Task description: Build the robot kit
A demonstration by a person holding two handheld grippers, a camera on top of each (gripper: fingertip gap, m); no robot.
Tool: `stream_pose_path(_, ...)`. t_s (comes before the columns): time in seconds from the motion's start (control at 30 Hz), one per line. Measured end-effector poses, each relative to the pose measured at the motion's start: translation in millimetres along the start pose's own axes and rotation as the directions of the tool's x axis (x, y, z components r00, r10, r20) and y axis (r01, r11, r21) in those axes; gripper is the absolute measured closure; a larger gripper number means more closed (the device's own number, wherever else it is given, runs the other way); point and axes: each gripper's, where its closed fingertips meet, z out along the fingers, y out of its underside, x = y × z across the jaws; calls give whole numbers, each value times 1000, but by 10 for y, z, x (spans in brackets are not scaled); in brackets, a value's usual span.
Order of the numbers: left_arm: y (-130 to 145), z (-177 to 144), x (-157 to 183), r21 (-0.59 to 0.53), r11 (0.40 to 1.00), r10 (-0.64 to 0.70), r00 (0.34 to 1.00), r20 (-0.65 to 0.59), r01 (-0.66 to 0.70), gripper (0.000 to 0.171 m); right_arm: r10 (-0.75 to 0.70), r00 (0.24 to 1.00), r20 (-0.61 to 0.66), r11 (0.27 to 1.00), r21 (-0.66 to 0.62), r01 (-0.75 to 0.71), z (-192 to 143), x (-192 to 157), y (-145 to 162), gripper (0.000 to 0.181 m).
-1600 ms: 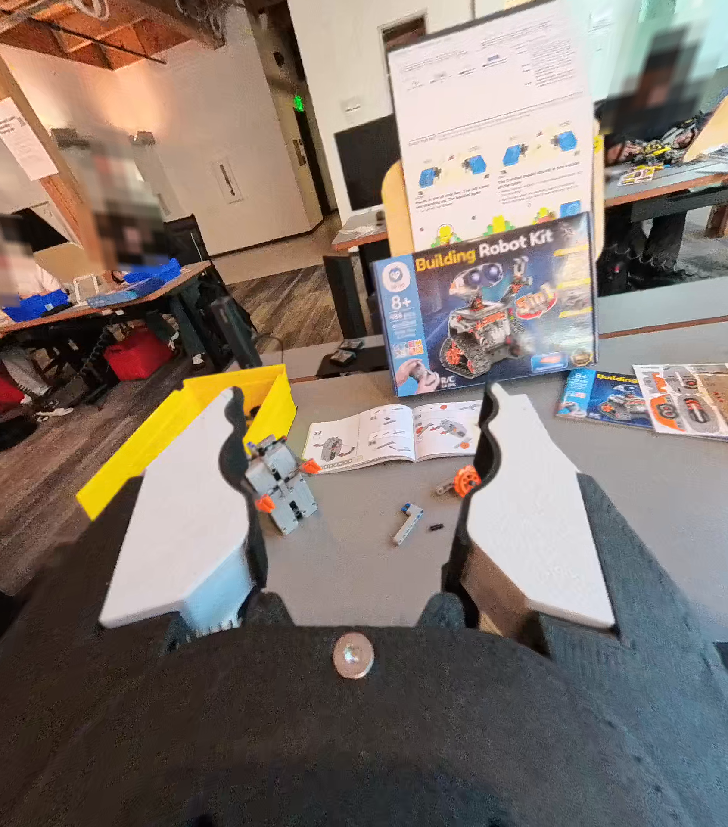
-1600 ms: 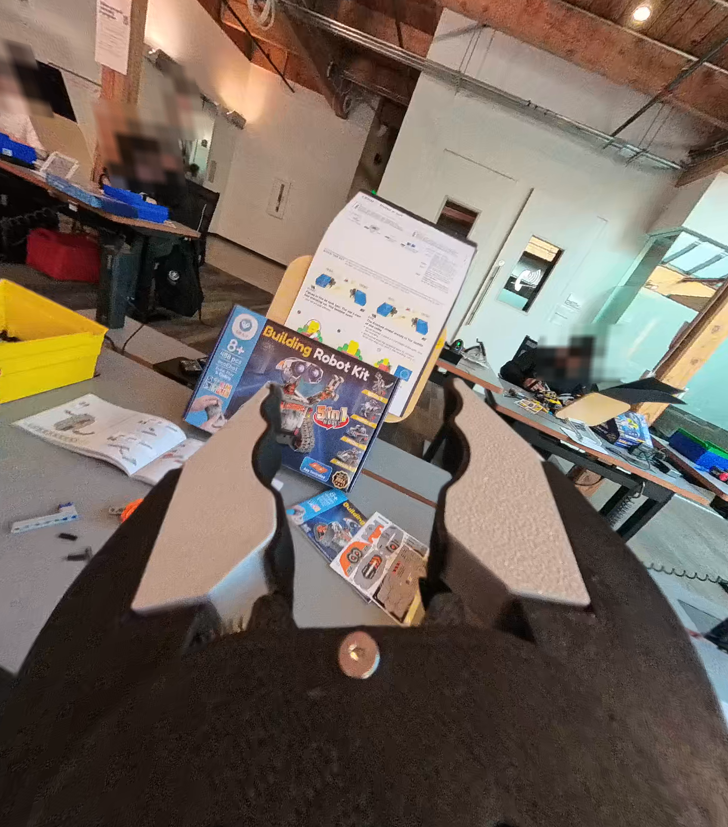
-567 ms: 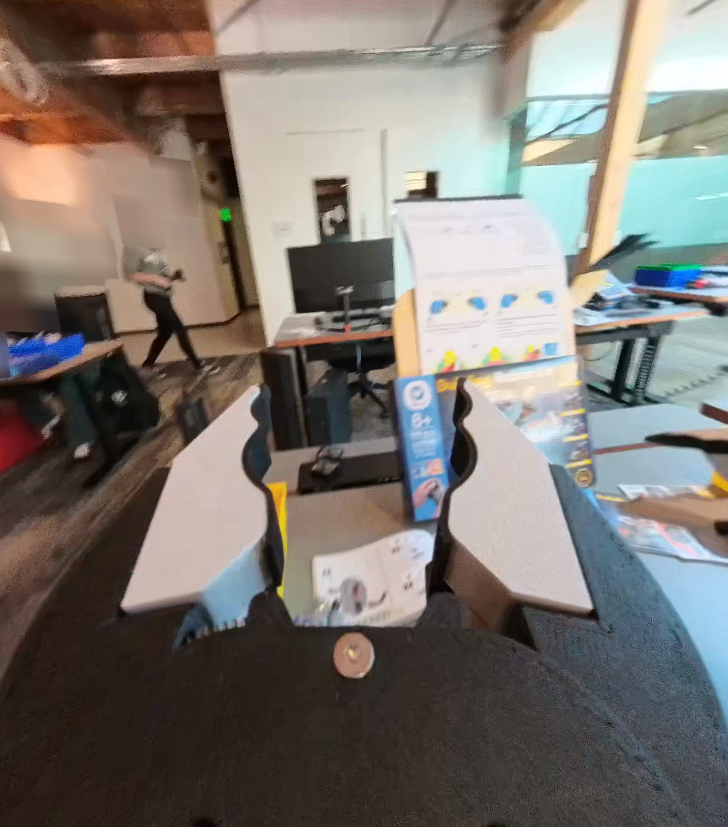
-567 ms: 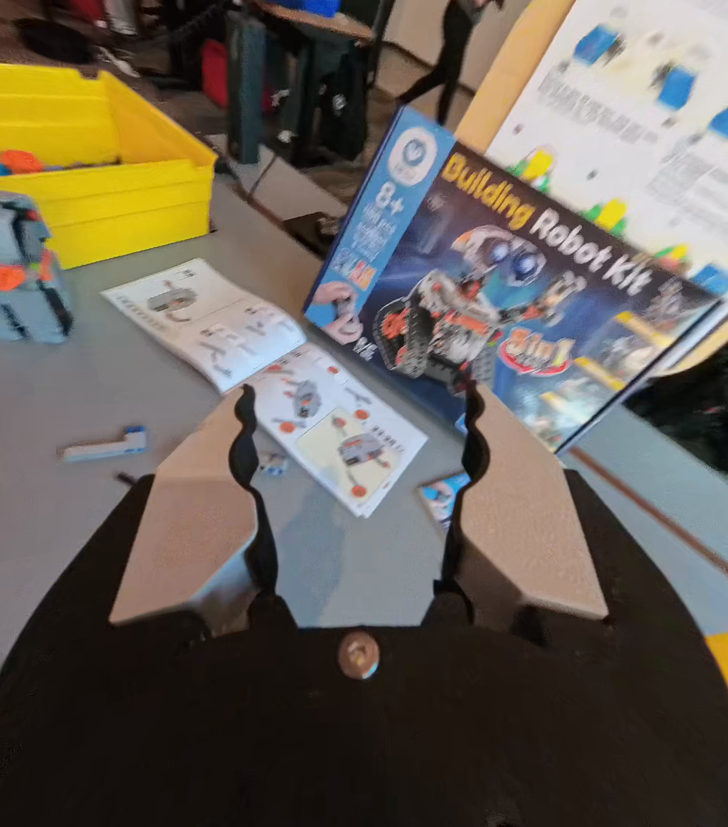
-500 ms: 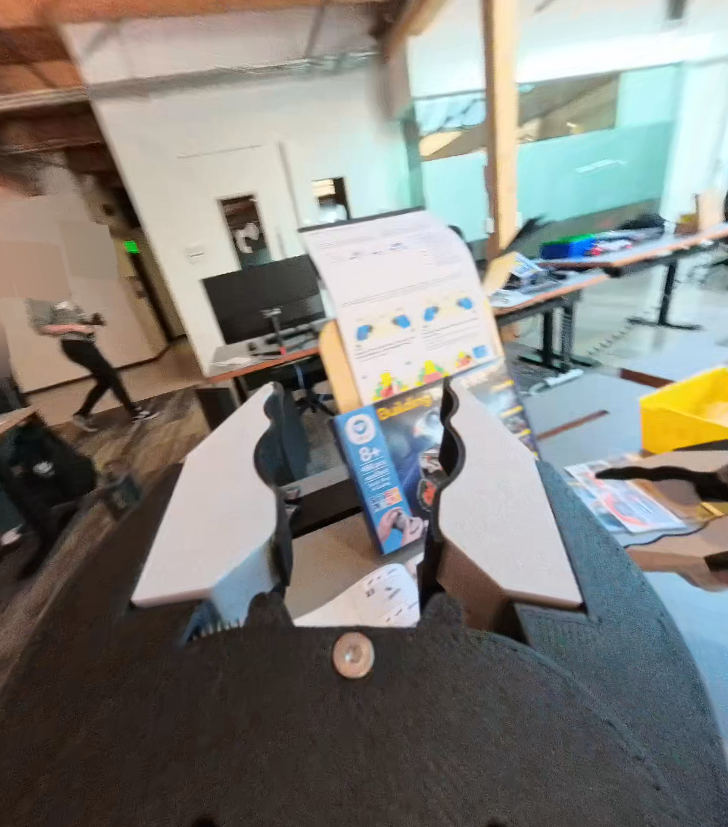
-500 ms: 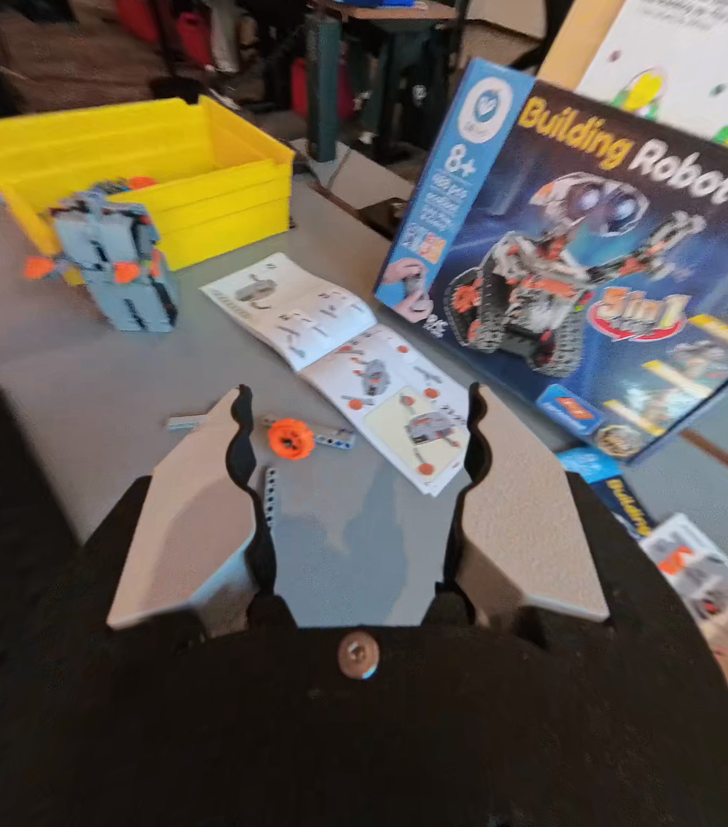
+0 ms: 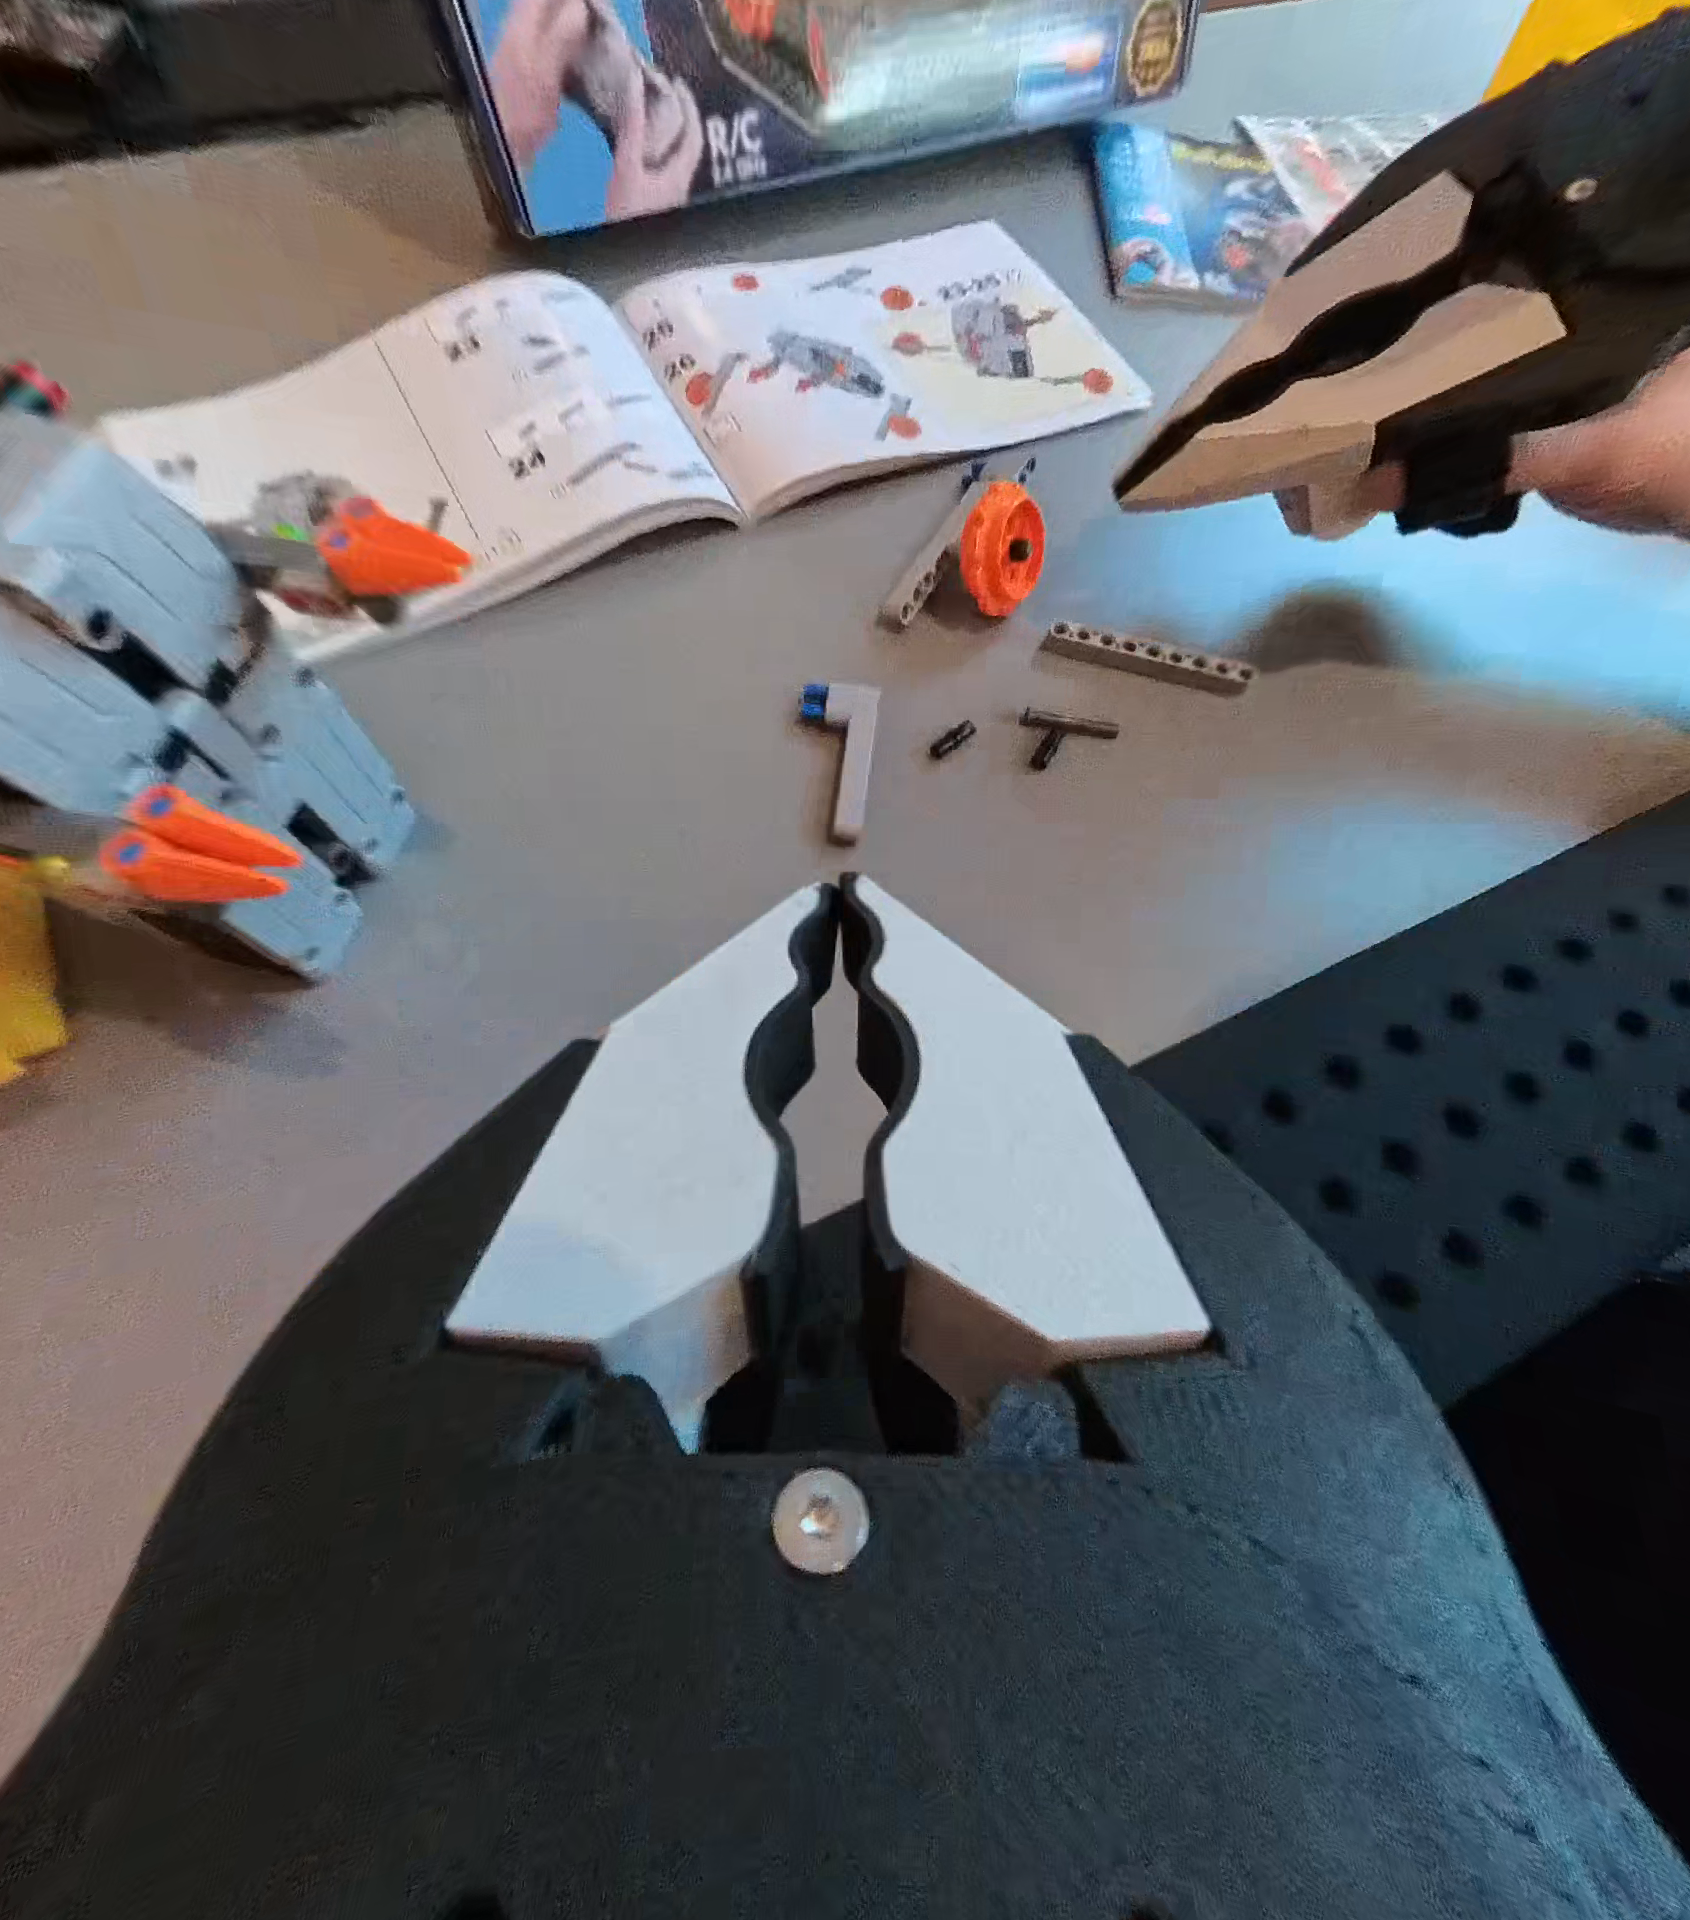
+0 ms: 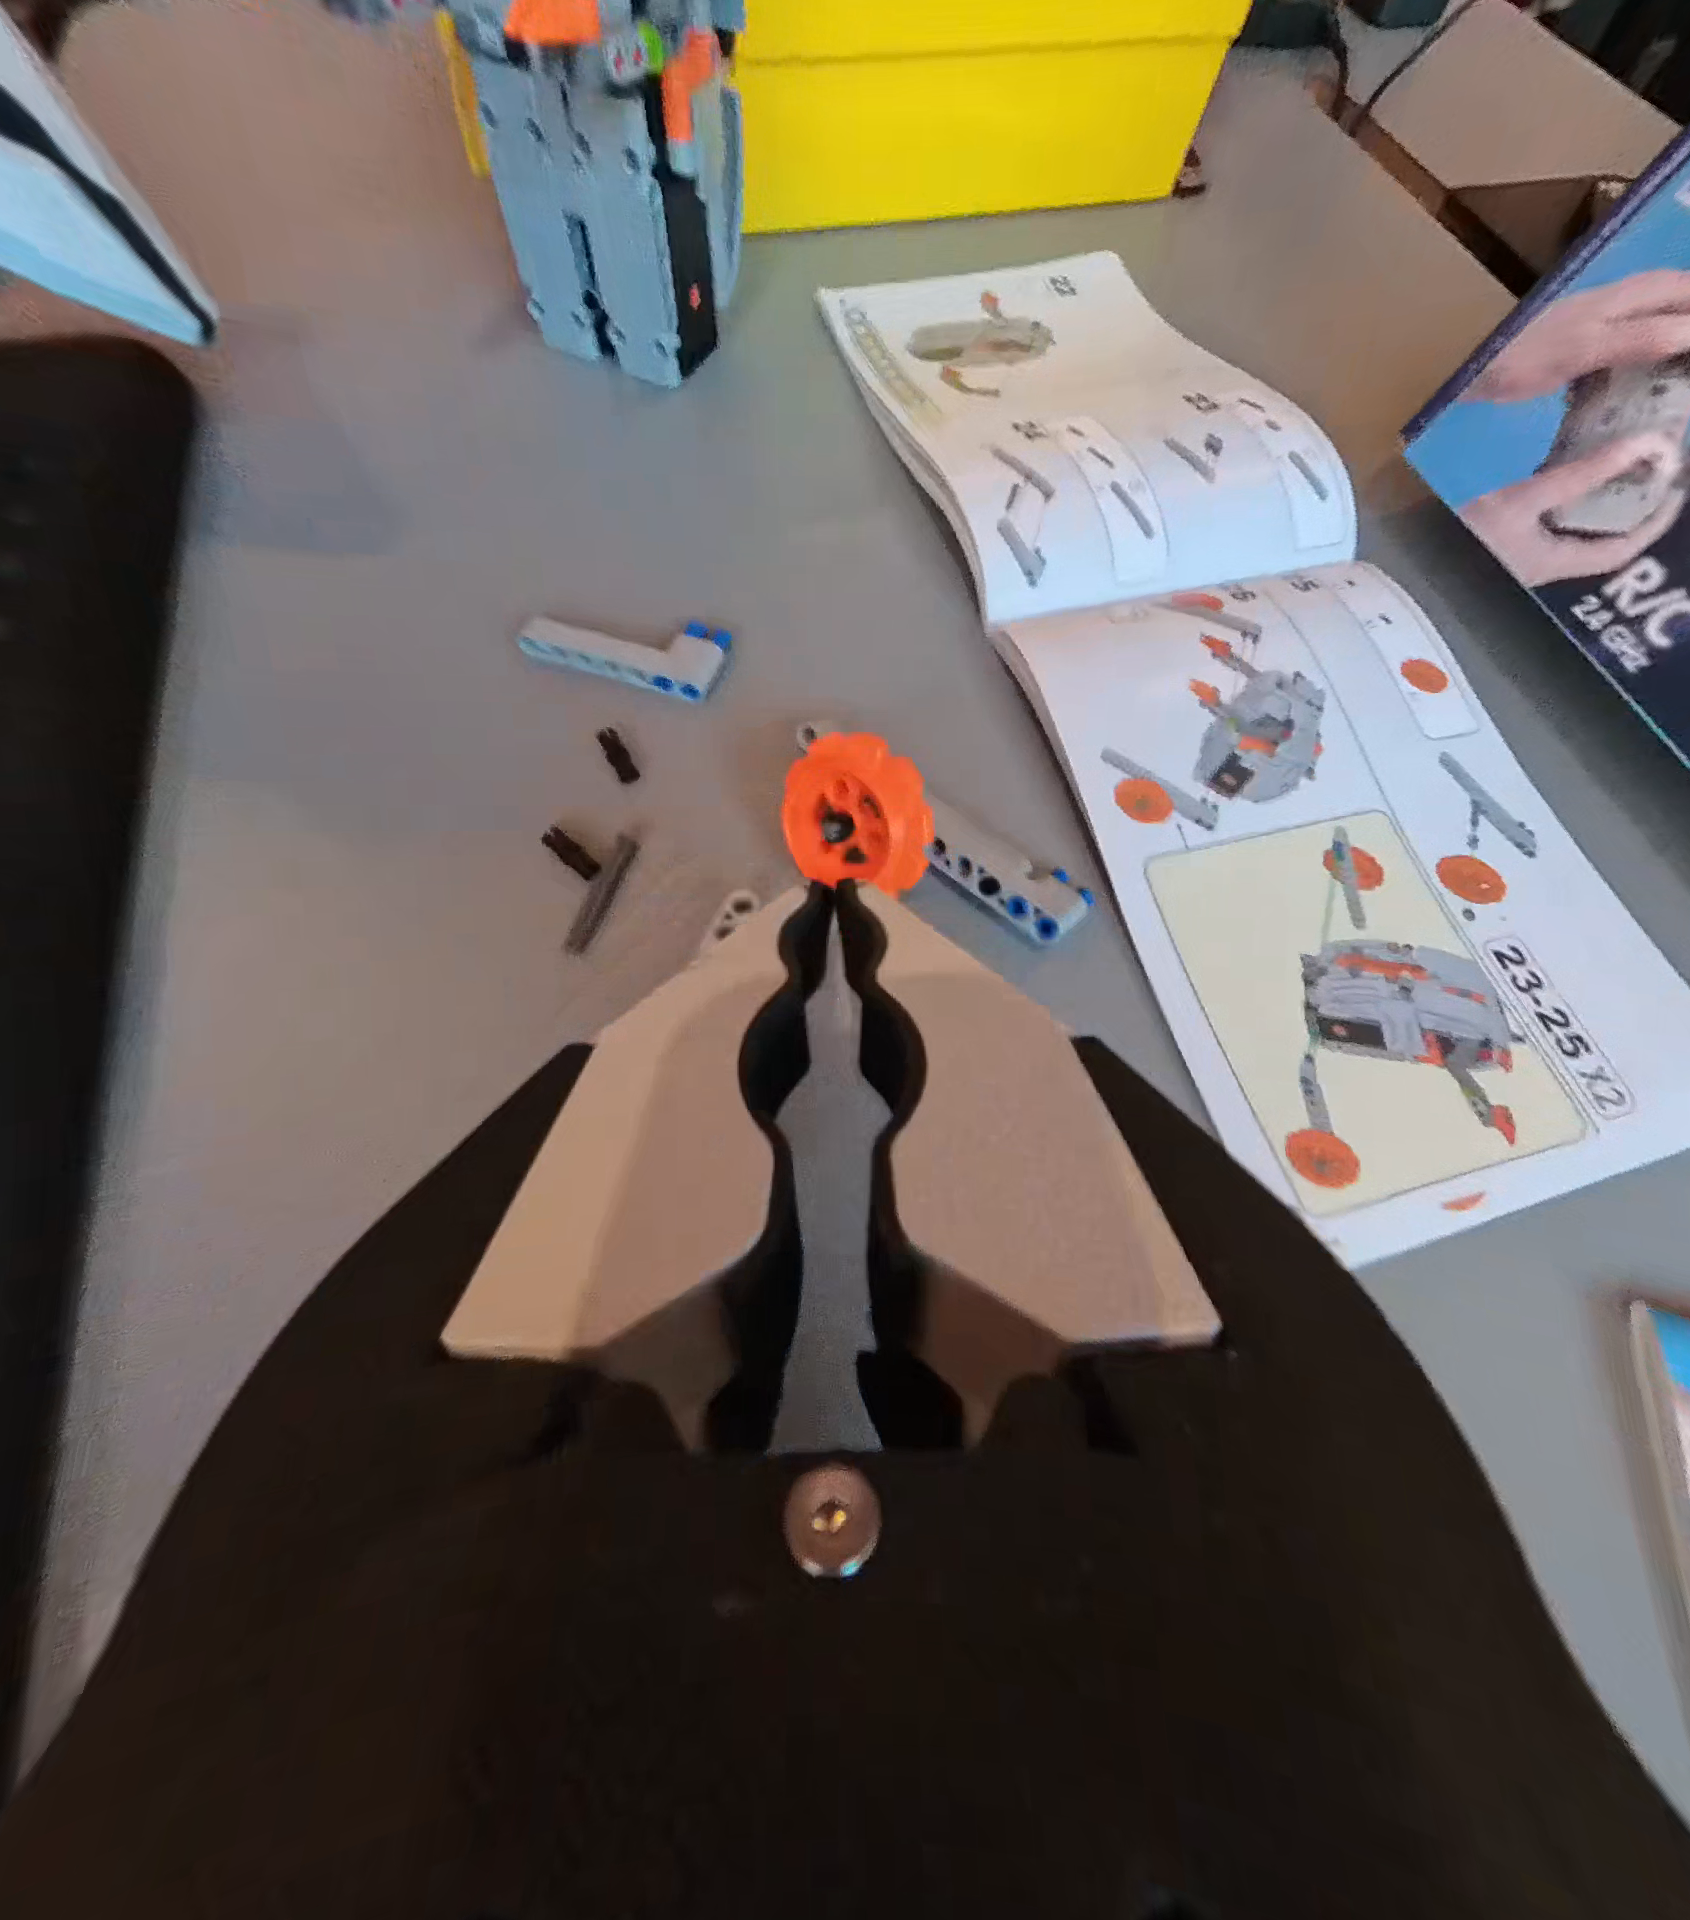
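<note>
Your left gripper (image 7: 839, 886) is pinched closed, holding nothing, just short of the grey L-beam (image 7: 851, 756). Your right gripper (image 8: 833, 896) is closed too, tips at the orange wheel (image 8: 855, 812); whether it grips it, can't tell. Bare grey table (image 8: 384, 935) lies left; the open manual (image 8: 1236, 727) and printed kit box (image 8: 1651, 468) crowd the right.

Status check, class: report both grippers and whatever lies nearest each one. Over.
Left gripper shut, empty, just short of grey L-shaped beam. Right gripper shut, empty, tips at orange wheel. Open instruction booklet beside them.
</note>
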Motion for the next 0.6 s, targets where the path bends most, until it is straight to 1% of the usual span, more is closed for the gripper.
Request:
stream_pose_path(0.03, 57, 93, 51, -25, 1000, -6, 1000, -20, 5, 171, 4, 999, -35, 1000, -10, -4, -16, 48, 52, 178)
stream_pose_path(0.07, 85, 182, 94, -52, 998, 15, 999, -35, -17, 171, 22, 999, -38, 1000, -14, -23, -29, 59, 75, 171)
stream_pose_path(0.1, 88, 267, 86, -75, 996, 56, 998, -16, -57, 165, 44, 998, -37, 999, -19, -44, -40, 68, 84, 163)
stream_pose_path(0.13, 74, 348, 10, -96, 990, 110, 993, 43, -105, 155, 58, 997, -45, 998, -22, -59, -49, 85, 81, 158)
stream_pose_path(0.17, 49, 418, -112, -117, 982, 165, 978, 126, -150, 134, 61, 997, -52, 998, -21, -63, -57, 96, 70, 156)
stream_pose_path(0.2, 34, 472, -220, -144, 972, 212, 958, 194, -186, 120, 58, 996, -61, 998, -23, -59, -66, 106, 64, 155)
stream_pose_path(0.23, 60, 525, -278, -179, 962, 242, 944, 222, -205, 119, 55, 996, -75, 998, -36, -58, -75, 116, 73, 155)
stream_pose_path(0.3, 151, 640, -214, -226, 953, 245, 954, 173, -203, 124, 51, 995, -91, 995, -77, -58, -103, 107, 108, 156)
stream_pose_path(0.37, 209, 716, -100, -234, 950, 236, 965, 115, -205, 133, 57, 996, -76, 993, -99, -64, -130, 32, 136, 156)
stream_pose_path(0.4, 234, 736, -76, -240, 948, 239, 965, 106, -208, 135, 69, 995, -69, 991, -108, -76, -138, -9, 159, 156)
stream_pose_path(0.5, 266, 789, -19, -236, 954, 210, 974, 83, -186, 137, 106, 993, -45, 987, -113, -110, -146, -147, 203, 153)
stream_pose_path(0.6, 256, 827, -21, -242, 955, 196, 978, 73, -173, 143, 107, 993, -40, 985, -132, -112, -112, -239, 193, 145)
